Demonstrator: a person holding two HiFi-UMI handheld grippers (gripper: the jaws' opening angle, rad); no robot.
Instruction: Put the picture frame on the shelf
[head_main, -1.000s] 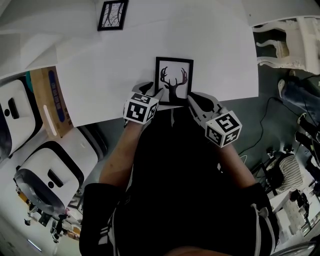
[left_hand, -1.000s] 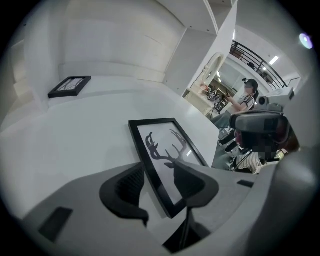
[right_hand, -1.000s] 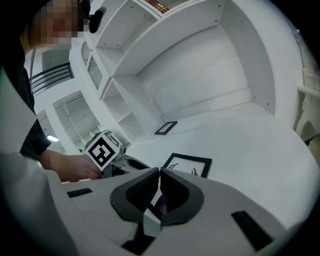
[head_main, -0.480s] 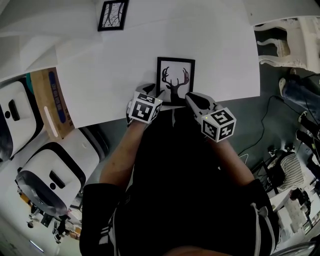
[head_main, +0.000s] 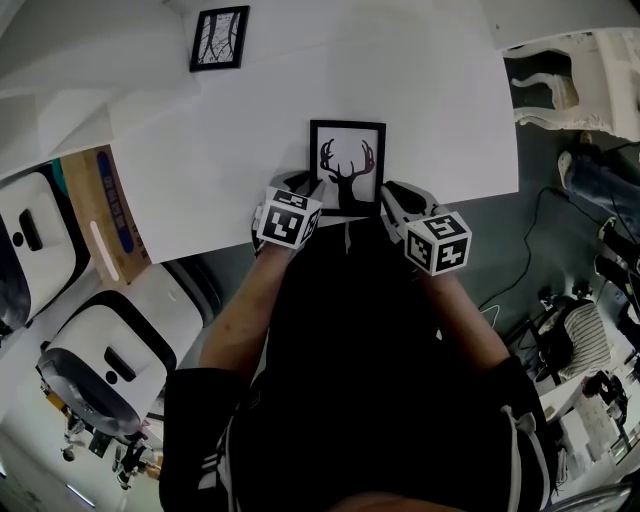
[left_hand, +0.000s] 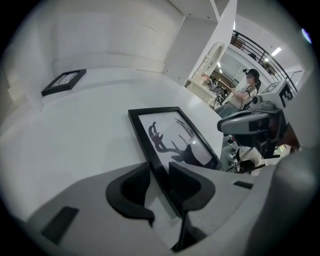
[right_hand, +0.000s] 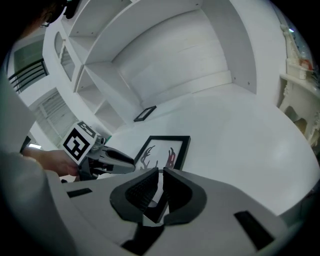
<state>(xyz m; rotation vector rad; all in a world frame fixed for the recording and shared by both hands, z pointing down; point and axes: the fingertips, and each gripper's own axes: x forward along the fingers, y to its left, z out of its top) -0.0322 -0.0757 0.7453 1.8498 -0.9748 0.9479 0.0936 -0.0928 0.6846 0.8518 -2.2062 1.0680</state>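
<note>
Two claws meet the picture frame (head_main: 347, 165) on our white surface (head_main: 440, 110): left claw (left_hand: 159, 175), just closing, pinches its left edge; right claw (right_hand: 161, 176) is pressed together.

Staged home corner inside a lab or workshop hall. A white table (head_main: 430, 110) stands against white built-in shelving (right_hand: 150, 45). Right of the table are an ornate white chair (head_main: 575, 90), loose cables (head_main: 524, 245) on dark floor, and a seated person (left_hand: 245, 89) below a mezzanine railing (left_hand: 252, 47). Left of the table are a cardboard box (head_main: 95, 210) and white floor machines (head_main: 105, 350).
</note>
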